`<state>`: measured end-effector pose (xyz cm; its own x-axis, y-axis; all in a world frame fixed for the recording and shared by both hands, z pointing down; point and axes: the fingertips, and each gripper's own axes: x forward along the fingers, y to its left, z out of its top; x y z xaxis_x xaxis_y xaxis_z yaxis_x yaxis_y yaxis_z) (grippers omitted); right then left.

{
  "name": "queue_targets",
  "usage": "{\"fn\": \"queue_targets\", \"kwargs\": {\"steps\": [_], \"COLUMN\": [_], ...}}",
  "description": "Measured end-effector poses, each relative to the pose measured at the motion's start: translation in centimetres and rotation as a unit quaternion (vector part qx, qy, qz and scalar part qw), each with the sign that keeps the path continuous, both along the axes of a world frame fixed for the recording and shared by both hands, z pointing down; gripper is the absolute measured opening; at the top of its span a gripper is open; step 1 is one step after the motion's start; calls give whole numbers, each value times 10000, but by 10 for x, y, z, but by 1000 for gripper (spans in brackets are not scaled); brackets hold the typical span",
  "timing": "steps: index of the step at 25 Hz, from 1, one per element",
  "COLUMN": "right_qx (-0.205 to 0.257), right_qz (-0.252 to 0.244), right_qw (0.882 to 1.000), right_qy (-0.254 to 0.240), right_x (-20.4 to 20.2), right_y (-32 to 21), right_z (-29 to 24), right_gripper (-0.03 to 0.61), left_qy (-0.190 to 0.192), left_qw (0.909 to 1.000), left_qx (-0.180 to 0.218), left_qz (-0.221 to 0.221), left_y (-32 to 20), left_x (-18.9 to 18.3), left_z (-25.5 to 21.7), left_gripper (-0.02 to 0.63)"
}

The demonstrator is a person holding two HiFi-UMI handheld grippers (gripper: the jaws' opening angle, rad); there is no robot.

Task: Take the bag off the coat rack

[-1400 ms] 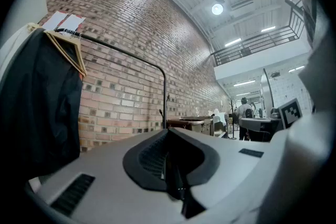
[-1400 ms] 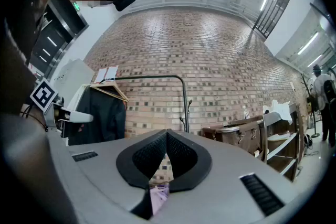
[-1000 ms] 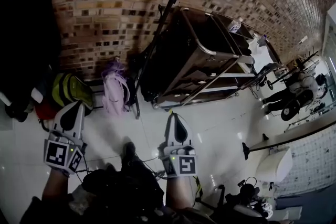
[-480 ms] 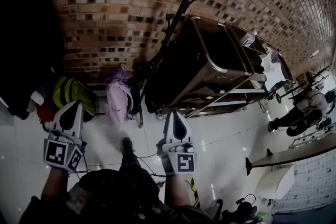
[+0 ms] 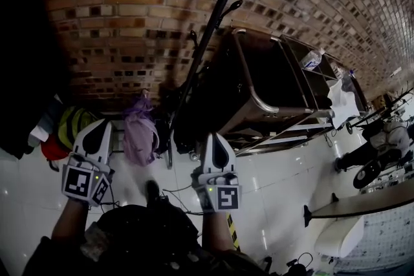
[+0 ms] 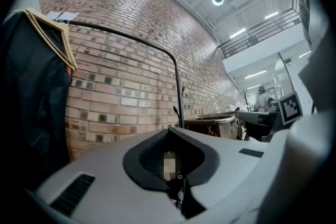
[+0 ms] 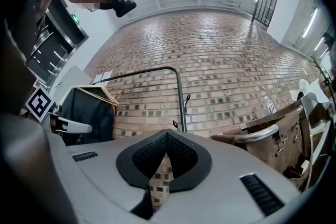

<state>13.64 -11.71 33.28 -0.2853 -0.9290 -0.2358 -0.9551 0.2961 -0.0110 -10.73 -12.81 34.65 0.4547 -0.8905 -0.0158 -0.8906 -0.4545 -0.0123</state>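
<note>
The left hand-held gripper (image 5: 103, 123) is clenched, its jaws meeting at the tips with nothing between them. The right hand-held gripper (image 5: 213, 138) is clenched and empty too; only a sliver of brick wall (image 5: 129, 22) shows through the slot under its tips. Both point toward that wall.

The purple bag (image 5: 138, 134) lies between the two, just right of the left hand-held gripper's tips and well left of the right one's, apart from both. It sits low beside the foot of the coat rack (image 5: 217, 16). Whether it hangs from a low hook or rests on the tiled floor (image 5: 278, 171) cannot be told.

The rack's black pole rises straight ahead of the right hand-held gripper. A yellow-green bag (image 5: 72, 125) sits just left of the left hand-held gripper's tips, and a dark garment (image 6: 31, 102) on a wooden hanger (image 6: 55, 39) hangs further left. A brown trolley (image 5: 272, 84) stands ahead and to the right of the right hand-held gripper.
</note>
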Motion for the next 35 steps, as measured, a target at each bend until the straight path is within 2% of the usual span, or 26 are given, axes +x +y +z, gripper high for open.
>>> {"fn": "queue_targets", "kwargs": {"steps": [6,13,17,21,29,35], "right_qx": [-82,-388,-710,-943,-1343,-1689], "right_qz": [-43,-174,-440,-684,-906,-1252], "right_qw": [9999,9988,9960,9923,9855,9760], "right_qy": [107,229,301,420,513,570], "right_x": [23,36,35,35,34,34], "right_y": [-57,-119,-154,-187,-244,-278], "right_z": [9,40,67,95,145,185], "right_gripper": [18,18,58,130,187,189], "left_qy": [-96,-75,-107,-77,-46,-49], "left_qw": [9999,9997,9994,9992,9985,9977], "left_qx": [-103,-175,-229,-220,-364,-554], "left_qz": [-36,-175,-255,-329,-411,-388], "left_y": [-60,-112,-134,-156,-198,-222], "left_x": [33,54,61,66,72,77], "left_z": [13,26,35,42,62,78], "left_gripper": [35,34,34,35,35,35]}}
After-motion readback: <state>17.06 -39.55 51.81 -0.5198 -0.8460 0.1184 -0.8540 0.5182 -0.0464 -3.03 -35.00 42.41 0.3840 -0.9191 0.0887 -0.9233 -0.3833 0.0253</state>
